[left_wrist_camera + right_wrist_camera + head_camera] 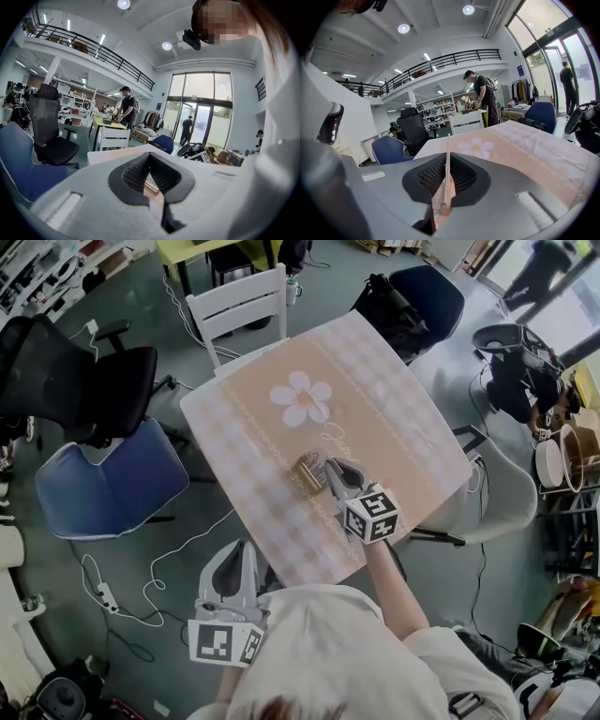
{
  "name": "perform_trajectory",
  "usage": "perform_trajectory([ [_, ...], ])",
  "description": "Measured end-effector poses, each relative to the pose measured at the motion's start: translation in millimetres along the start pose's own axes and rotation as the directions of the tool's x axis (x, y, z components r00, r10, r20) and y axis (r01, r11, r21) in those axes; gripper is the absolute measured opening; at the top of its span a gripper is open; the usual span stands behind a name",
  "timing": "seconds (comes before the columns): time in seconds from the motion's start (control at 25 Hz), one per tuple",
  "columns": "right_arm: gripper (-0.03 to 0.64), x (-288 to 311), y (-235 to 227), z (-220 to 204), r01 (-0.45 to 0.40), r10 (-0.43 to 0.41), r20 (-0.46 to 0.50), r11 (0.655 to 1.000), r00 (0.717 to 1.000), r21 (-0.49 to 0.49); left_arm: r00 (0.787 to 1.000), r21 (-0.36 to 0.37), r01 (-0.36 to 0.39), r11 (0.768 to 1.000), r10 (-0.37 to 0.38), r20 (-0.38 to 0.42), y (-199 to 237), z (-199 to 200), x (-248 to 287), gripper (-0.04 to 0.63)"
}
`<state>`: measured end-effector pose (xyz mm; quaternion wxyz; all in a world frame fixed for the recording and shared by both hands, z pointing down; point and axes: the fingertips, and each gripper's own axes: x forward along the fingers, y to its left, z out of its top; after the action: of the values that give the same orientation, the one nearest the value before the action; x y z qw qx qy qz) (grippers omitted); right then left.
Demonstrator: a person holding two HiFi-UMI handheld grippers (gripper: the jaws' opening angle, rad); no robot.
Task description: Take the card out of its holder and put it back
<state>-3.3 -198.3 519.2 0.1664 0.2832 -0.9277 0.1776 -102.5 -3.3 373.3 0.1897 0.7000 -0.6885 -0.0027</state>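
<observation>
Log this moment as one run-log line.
right gripper: fingers shut on card, edge-on | card holder: on table, beside right gripper | left gripper: shut, empty, beside table edge

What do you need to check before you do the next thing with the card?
1. Right gripper pinching the card: ok, its jaws are shut on it.
2. Card upright and edge-on in the jaws: ok.
3. Holder on the table, close beside the right gripper: ok.
4. Card lined up with the holder's slot: cannot tell.
5. Left gripper empty and away from the holder: ok.
</observation>
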Motion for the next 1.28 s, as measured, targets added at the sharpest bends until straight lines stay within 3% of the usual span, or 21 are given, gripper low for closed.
perform_trajectory([
  [0.72, 0.015, -26, -1, 44, 0.046, -0.043, 0.102, 0.999, 0.994, -0.023, 0.999, 0.011, 0.027, 1.0, -0.027, 0.02, -6, 1, -4, 0.0],
  [1.28, 0.015, -98, 27, 104, 0.053, -0.037, 0.273, 0.997, 0.961, -0.05, 0.995, 0.042, 0.098, 0.994, -0.099, 0.026, -17, 5, -4, 0.0],
])
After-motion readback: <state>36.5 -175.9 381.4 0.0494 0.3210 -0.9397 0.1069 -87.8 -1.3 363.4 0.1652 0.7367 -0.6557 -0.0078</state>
